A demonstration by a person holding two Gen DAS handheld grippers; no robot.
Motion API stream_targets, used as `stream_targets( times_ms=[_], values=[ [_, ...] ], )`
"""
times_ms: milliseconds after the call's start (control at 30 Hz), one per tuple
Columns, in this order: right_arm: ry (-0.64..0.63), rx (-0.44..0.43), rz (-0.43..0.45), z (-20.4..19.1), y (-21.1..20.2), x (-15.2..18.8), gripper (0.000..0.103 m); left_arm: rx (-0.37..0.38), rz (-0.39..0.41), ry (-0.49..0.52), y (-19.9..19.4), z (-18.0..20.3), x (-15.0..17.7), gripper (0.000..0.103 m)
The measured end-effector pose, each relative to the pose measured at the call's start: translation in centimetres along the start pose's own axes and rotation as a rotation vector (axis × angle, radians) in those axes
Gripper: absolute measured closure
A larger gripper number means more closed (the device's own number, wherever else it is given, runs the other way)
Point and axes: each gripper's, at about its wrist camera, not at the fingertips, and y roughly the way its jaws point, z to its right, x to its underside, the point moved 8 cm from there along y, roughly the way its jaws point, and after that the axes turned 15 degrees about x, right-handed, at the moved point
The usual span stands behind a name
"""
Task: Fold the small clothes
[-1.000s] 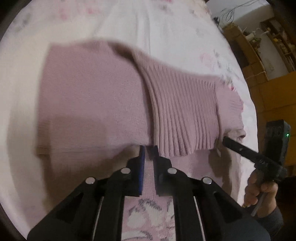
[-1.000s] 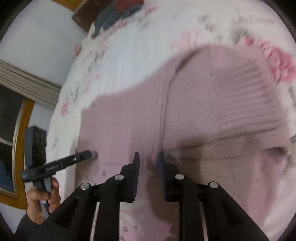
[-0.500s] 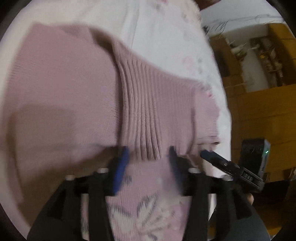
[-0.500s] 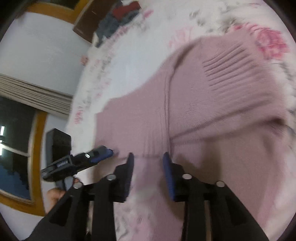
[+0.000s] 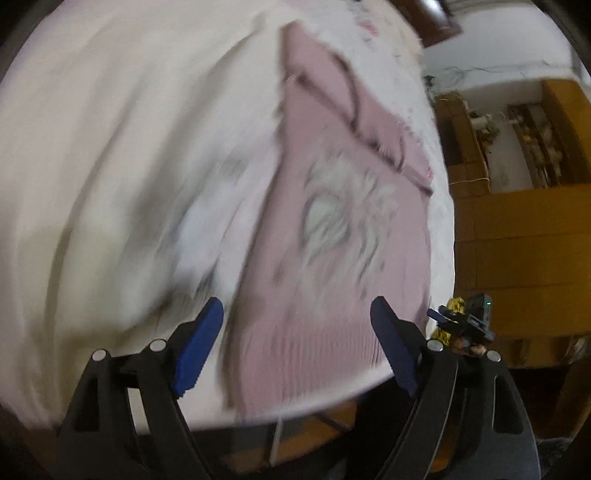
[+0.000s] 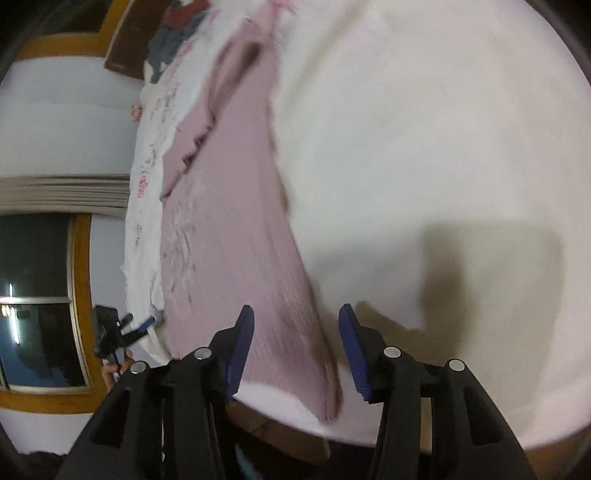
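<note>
White bedsheet [image 5: 110,166] is seen covering the bed, with faint floral print near its far edge; both views are motion-blurred. A pink sweater [image 5: 332,240] is laid flat on the sheet, running from the near edge of the bed toward the far side, with a pale printed motif on its front and a sleeve folded across its upper part. The ribbed hem is seen nearest the cameras, at the bed's edge. The left gripper [image 5: 297,343] is held over that hem with its jaws spread wide and nothing gripped between the blue pads [image 5: 197,345]. The right gripper [image 6: 297,349] is likewise held with jaws well apart and empty, positioned over the sweater's [image 6: 236,221] near right corner, where pink knit meets sheet; contact with the fabric cannot be confirmed. A dark shadow is cast on the sheet to the right. Wooden furniture [image 5: 517,236] is visible beyond the bed in the left view; a window [image 6: 37,302] with a wooden frame and a pile of dark clothes [image 6: 173,33] are visible in the right view.
</note>
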Motion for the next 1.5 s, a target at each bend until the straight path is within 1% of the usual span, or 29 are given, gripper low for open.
stream_targets(
  times_ms=[67, 167, 267, 333, 433, 500, 533, 567, 600, 633, 667, 733, 800, 900, 1067, 1100, 1200, 1333, 1433, 1500],
  values=[
    [0.013, -0.013, -0.028, 0.5, 1.0, 2.1, 0.054, 0.069, -0.036, -0.077, 0.6, -1.4, 2.2, 0.022],
    [0.014, -0.004, -0.059, 0.3, 2.5, 4.1, 0.054, 0.047, -0.049, -0.141, 1.5, -3.2, 3.6, 0.022],
    [0.025, -0.008, -0.068, -0.1, 3.0, 5.1, 0.054, 0.064, -0.061, -0.185, 2.2, -4.2, 4.5, 0.022],
    [0.035, 0.003, -0.066, -0.4, 3.3, 5.3, 0.053, 0.086, -0.074, -0.198, 2.9, -4.1, 4.7, 0.022],
    [0.056, -0.031, -0.091, -1.3, 4.0, 5.5, 0.052, 0.099, -0.097, -0.170, 4.1, -3.2, 5.2, 0.022],
    [0.058, -0.028, -0.105, -1.3, 4.5, 5.8, 0.052, 0.105, -0.110, -0.174, 5.0, -3.1, 5.3, 0.028],
    [0.062, -0.027, -0.107, -1.2, 4.7, 6.0, 0.052, 0.094, -0.108, -0.180, 5.2, -3.2, 5.4, 0.039],
    [0.070, -0.031, -0.105, -1.3, 4.8, 6.0, 0.052, 0.094, -0.109, -0.187, 5.6, -3.3, 5.6, 0.054],
    [0.079, -0.039, -0.101, -1.2, 4.7, 6.1, 0.053, 0.107, -0.113, -0.196, 5.7, -3.3, 5.7, 0.065],
    [0.087, -0.053, -0.094, -1.2, 4.5, 6.2, 0.059, 0.115, -0.115, -0.203, 5.8, -3.2, 5.9, 0.091],
    [0.090, -0.064, -0.089, -1.1, 4.4, 6.3, 0.064, 0.110, -0.114, -0.204, 5.8, -3.2, 6.0, 0.094],
    [0.088, -0.061, -0.075, -0.9, 4.1, 6.7, 0.086, 0.116, -0.096, -0.207, 5.4, -3.1, 6.0, 0.095],
    [0.091, -0.068, -0.056, -0.6, 3.7, 6.9, 0.092, 0.137, -0.065, -0.209, 4.7, -2.7, 6.0, 0.095],
    [0.100, -0.104, -0.025, -0.8, 2.7, 7.1, 0.093, 0.178, -0.026, -0.202, 3.7, -1.8, 6.0, 0.096],
    [0.117, -0.232, 0.025, -2.2, -0.2, 6.6, 0.094, 0.294, 0.060, -0.192, 1.4, 1.4, 5.1, 0.096],
    [0.123, -0.264, 0.040, -2.6, -1.0, 6.3, 0.094, 0.315, 0.075, -0.188, 1.0, 2.0, 4.9, 0.096],
    [0.129, -0.324, 0.070, -3.7, -2.8, 5.4, 0.094, 0.377, 0.107, -0.171, -0.2, 4.2, 4.2, 0.096],
    [0.132, -0.398, 0.132, -5.8, -5.7, 3.2, 0.094, 0.432, 0.148, -0.142, -1.8, 6.9, 2.4, 0.096],
    [0.121, -0.421, 0.170, -7.3, -7.6, 1.2, 0.094, 0.469, 0.171, -0.128, -2.9, 8.4, 0.7, 0.096],
    [0.109, -0.424, 0.192, -8.3, -8.6, -0.6, 0.094, 0.473, 0.184, -0.113, -3.3, 9.2, -0.8, 0.096]
  ],
)
